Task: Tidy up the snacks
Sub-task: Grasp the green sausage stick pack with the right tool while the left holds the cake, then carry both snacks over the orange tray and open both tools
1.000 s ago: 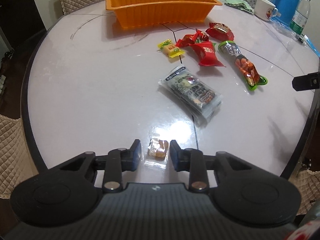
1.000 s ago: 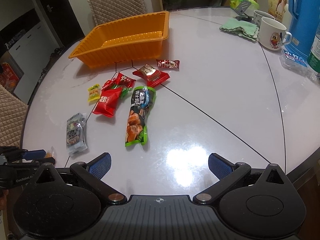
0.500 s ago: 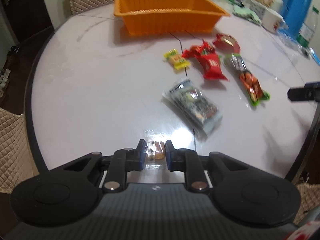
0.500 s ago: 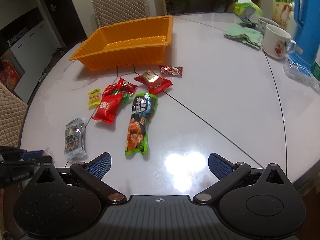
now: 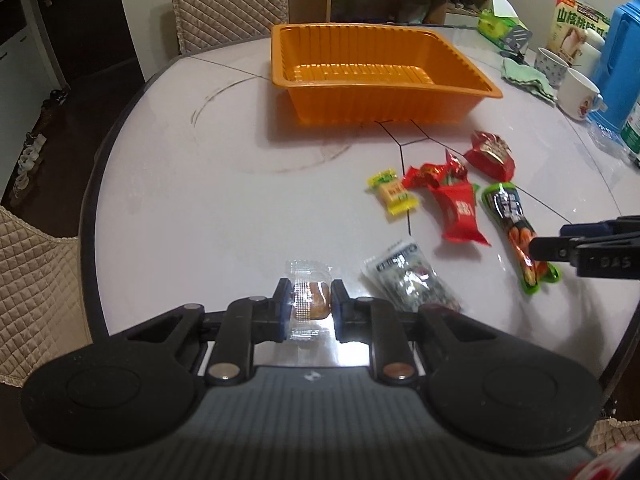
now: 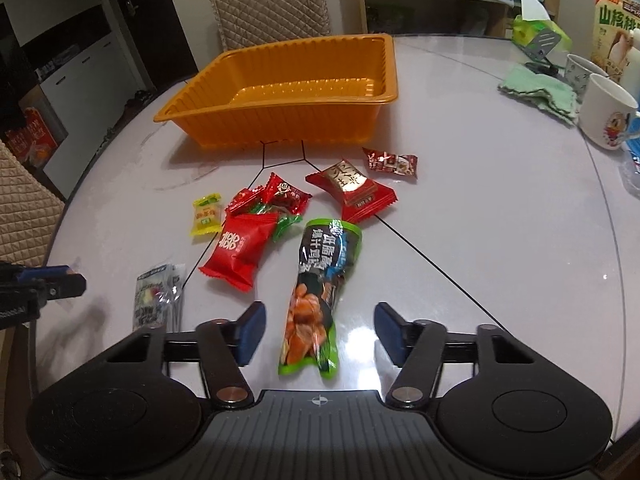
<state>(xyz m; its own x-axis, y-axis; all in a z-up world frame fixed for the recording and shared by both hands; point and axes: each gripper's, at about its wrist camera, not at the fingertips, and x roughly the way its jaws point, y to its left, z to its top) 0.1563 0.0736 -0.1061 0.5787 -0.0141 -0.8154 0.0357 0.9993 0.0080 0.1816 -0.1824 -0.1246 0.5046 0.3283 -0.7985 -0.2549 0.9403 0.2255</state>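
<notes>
My left gripper (image 5: pixel 308 308) is shut on a small clear-wrapped pastry (image 5: pixel 309 301), lifted just above the table's near edge. An empty orange tray (image 5: pixel 384 92) stands at the back. My right gripper (image 6: pixel 319 330) straddles the lower end of a long green snack pouch (image 6: pixel 320 288); its jaws are closing but the pads stand apart from it. Loose on the table lie a silver packet (image 6: pixel 158 294), a red pillow pack (image 6: pixel 240 250), a yellow candy (image 6: pixel 207 216), small red candies (image 6: pixel 276 198), a red-and-gold pack (image 6: pixel 352 188) and a dark red candy (image 6: pixel 392 162).
Mugs (image 6: pixel 608 116), a green cloth (image 6: pixel 540 92), a blue jug (image 5: pixel 616 64) and a cereal box (image 6: pixel 616 28) crowd the table's right side. Quilted chairs (image 6: pixel 268 0) stand behind and at the left. The round table (image 5: pixel 168 184) has a dark rim.
The left gripper closed on the pastry and raised it off the table. The right gripper moved forward and down over the green pouch, and its jaws narrowed.
</notes>
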